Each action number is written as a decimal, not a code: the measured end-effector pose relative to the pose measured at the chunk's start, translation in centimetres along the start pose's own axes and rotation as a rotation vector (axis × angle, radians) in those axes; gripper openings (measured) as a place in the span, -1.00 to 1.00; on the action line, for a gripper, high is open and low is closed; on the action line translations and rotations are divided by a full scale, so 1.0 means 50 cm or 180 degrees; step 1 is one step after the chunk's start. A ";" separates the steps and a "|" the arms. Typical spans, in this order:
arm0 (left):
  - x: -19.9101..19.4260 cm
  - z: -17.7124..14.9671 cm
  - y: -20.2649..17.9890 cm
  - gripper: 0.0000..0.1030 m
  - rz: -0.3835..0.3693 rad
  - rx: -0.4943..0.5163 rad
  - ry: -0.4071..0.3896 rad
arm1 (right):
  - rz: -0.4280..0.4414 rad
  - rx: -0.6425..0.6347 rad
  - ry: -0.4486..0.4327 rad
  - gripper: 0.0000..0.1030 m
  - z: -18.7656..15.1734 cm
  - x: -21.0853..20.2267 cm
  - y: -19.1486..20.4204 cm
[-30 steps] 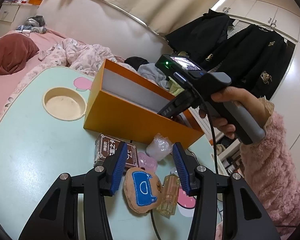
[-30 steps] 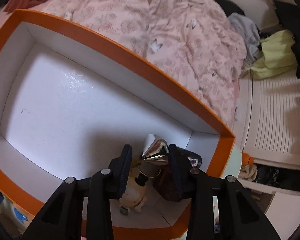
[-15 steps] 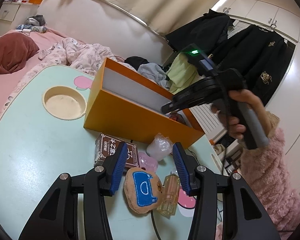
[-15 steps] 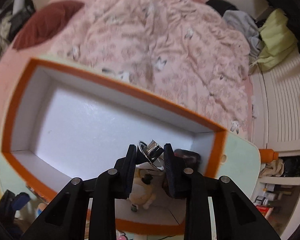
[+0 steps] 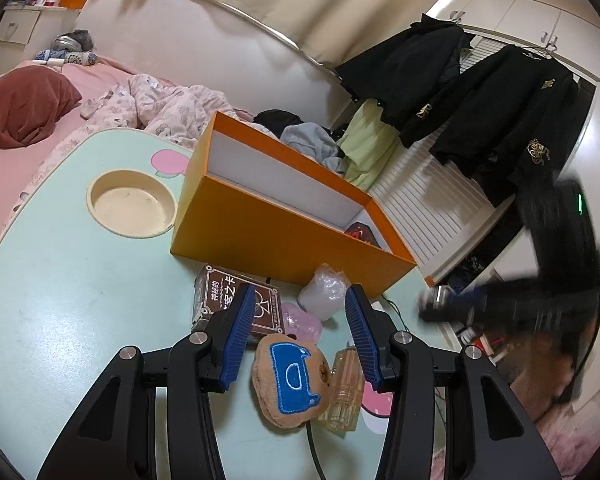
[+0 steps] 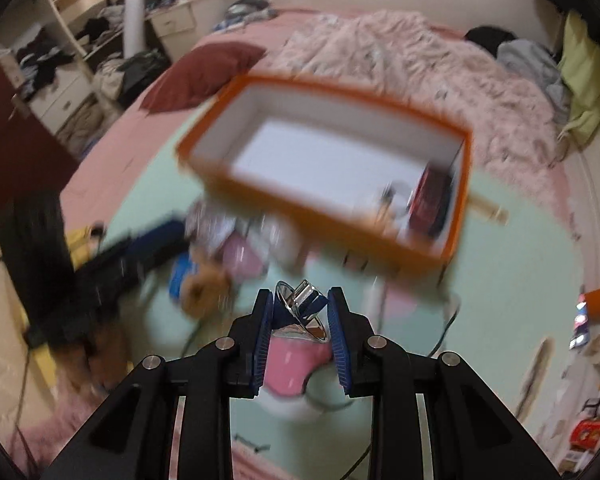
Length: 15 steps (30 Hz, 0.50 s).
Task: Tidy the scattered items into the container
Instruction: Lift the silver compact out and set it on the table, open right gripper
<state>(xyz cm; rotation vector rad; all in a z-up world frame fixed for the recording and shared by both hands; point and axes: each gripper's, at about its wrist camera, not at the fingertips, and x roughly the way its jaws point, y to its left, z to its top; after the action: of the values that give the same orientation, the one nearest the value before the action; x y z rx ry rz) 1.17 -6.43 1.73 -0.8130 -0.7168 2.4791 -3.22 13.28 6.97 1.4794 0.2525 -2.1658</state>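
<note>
While in right tongs [image 6: 300, 294], cap [image 6: 303, 298] aslant

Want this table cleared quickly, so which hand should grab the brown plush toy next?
Left. The left gripper hangs open just above the brown plush toy, gripping nothing. The right gripper is busy: its pads are clamped on a shiny silver piece.

An open orange cardboard box with a white inside [image 5: 284, 232] stands ahead of the left gripper [image 5: 300, 336]. Between that gripper's blue pads lies a round tan plush with a blue patch [image 5: 290, 384], a clear glass bottle [image 5: 344, 392] touching its right side. A shiny silver faceted piece [image 6: 300, 304] sits pinched in the right gripper [image 6: 300, 320].
</note>
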 end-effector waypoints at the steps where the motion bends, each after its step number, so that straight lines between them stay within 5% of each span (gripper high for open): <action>1: 0.000 0.000 0.001 -0.06 0.0002 -0.0002 0.0005 | 0.0014 0.0034 0.0049 -0.49 -0.014 0.017 -0.006; 6: 0.001 -0.001 0.001 -0.06 0.0009 -0.0007 0.0013 | -0.0176 0.0096 0.0156 -0.48 -0.044 0.067 -0.025; 11: 0.002 -0.001 0.002 -0.06 0.0006 -0.0005 0.0020 | -0.0082 0.0099 -0.0038 -0.44 -0.047 0.049 -0.022; 13: 0.002 -0.001 0.002 -0.06 0.0001 -0.0003 0.0027 | -0.0059 0.0123 -0.0139 -0.13 -0.046 0.041 -0.029; 15: 0.003 -0.001 0.001 -0.06 -0.0002 -0.0002 0.0033 | -0.0053 0.0224 -0.0319 -0.06 -0.052 0.024 -0.040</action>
<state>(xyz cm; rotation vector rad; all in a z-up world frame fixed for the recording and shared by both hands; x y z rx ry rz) 1.08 -6.38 1.59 -0.8251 -0.7141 2.4725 -2.43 15.74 4.59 1.4056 0.1557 -2.2758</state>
